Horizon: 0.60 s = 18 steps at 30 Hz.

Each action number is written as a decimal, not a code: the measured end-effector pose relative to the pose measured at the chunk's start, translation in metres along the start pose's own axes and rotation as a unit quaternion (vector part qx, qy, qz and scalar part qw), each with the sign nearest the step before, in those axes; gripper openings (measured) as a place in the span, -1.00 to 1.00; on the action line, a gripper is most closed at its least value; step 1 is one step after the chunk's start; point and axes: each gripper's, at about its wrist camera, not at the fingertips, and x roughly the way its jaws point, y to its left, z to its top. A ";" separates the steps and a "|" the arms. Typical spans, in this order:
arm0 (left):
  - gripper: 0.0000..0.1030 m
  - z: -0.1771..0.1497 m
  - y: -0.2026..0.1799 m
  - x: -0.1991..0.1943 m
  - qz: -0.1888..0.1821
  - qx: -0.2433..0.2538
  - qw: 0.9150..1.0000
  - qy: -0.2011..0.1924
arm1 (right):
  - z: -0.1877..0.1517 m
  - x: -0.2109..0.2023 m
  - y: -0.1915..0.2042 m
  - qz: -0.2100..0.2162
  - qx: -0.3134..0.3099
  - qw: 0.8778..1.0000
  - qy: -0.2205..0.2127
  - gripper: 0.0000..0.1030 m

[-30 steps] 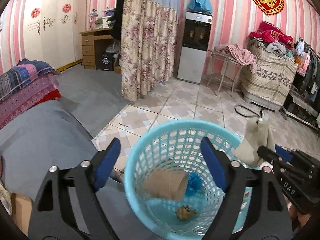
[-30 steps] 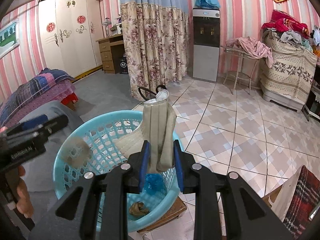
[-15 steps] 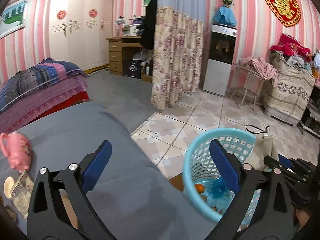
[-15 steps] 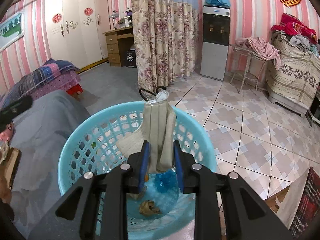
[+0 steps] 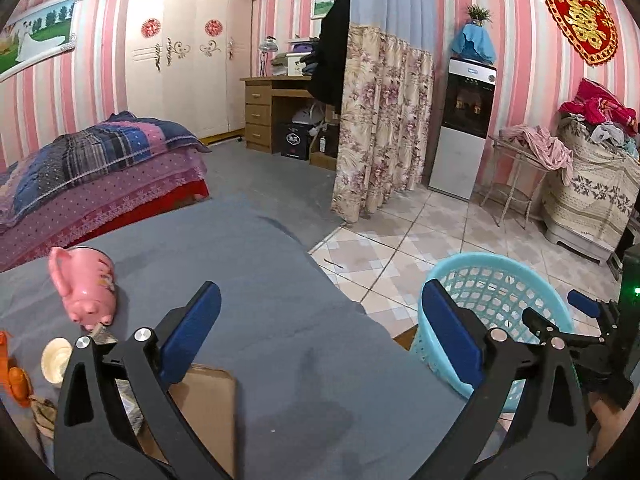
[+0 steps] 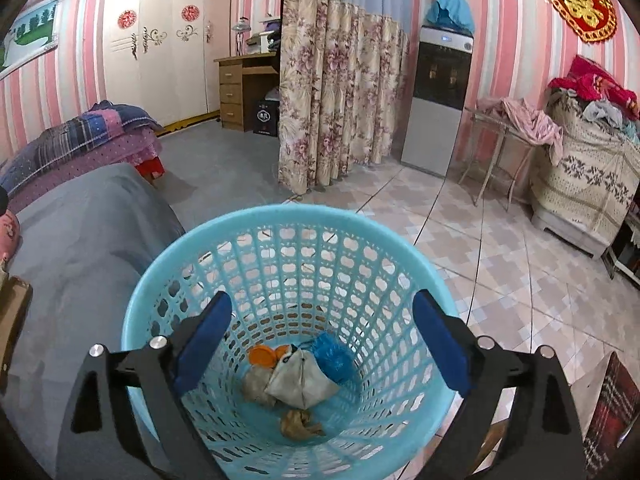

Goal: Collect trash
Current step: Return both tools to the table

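Evenly lit indoors, soft and slightly dim, with a cool tint; no glare. Faint shadows only. Heavy fisheye bending of walls toward dark vignetted corners. Mostly sharp, slightly soft at the rims

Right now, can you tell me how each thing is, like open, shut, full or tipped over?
Left gripper: open, holding nothing, over the grey bed.
Right gripper: open, holding nothing, above the basket.
Basket: upright, some trash at the bottom.
Face mask: crumpled, lying in the basket.
Pink piggy bank: lying on the grey bed.
Wardrobe: doors shut.
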 end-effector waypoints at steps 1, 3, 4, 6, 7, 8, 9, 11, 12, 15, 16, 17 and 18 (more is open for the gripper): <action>0.89 0.000 0.003 -0.003 0.002 -0.001 1.000 -0.002 | 0.000 -0.001 0.002 0.001 -0.002 1.000 -0.001 0.77; 0.89 0.001 0.008 -0.009 0.008 -0.002 1.000 -0.006 | 0.002 -0.004 0.005 0.007 -0.004 1.000 -0.005 0.81; 0.89 0.001 0.011 -0.012 0.011 -0.003 1.000 -0.008 | 0.003 -0.006 0.006 0.009 -0.005 1.000 -0.006 0.81; 0.89 -0.002 0.019 -0.018 0.014 -0.008 1.000 -0.009 | 0.005 -0.010 0.010 0.013 -0.007 1.000 -0.008 0.81; 0.89 -0.005 0.024 -0.022 0.016 -0.009 1.000 -0.009 | 0.006 -0.013 0.013 0.015 -0.007 1.000 -0.010 0.81; 0.89 -0.007 0.029 -0.025 0.020 -0.007 1.000 -0.009 | 0.006 -0.014 0.015 0.018 -0.008 1.000 -0.011 0.81; 0.89 -0.009 0.031 -0.027 0.024 -0.005 1.000 -0.008 | 0.007 -0.016 0.017 0.021 -0.007 1.000 -0.012 0.82; 0.89 -0.013 0.041 -0.033 0.032 -0.005 0.999 -0.007 | 0.007 -0.022 0.023 0.032 -0.006 0.999 -0.016 0.86; 0.89 -0.015 0.046 -0.036 0.035 -0.008 0.999 -0.006 | 0.007 -0.025 0.027 0.037 -0.008 0.999 -0.019 0.91; 0.89 -0.021 0.063 -0.048 0.040 -0.022 0.999 -0.002 | 0.005 -0.031 0.038 0.046 -0.018 0.998 -0.025 0.91; 0.89 -0.023 0.073 -0.053 0.044 -0.027 0.999 -0.002 | 0.004 -0.035 0.043 0.052 -0.021 0.998 -0.028 0.91; 0.89 -0.025 0.078 -0.057 0.047 -0.029 0.998 -0.002 | 0.003 -0.036 0.046 0.055 -0.023 0.998 -0.029 0.91; 0.89 -0.026 0.083 -0.061 0.052 -0.031 0.998 -0.002 | 0.002 -0.040 0.053 0.064 -0.025 0.997 -0.030 0.91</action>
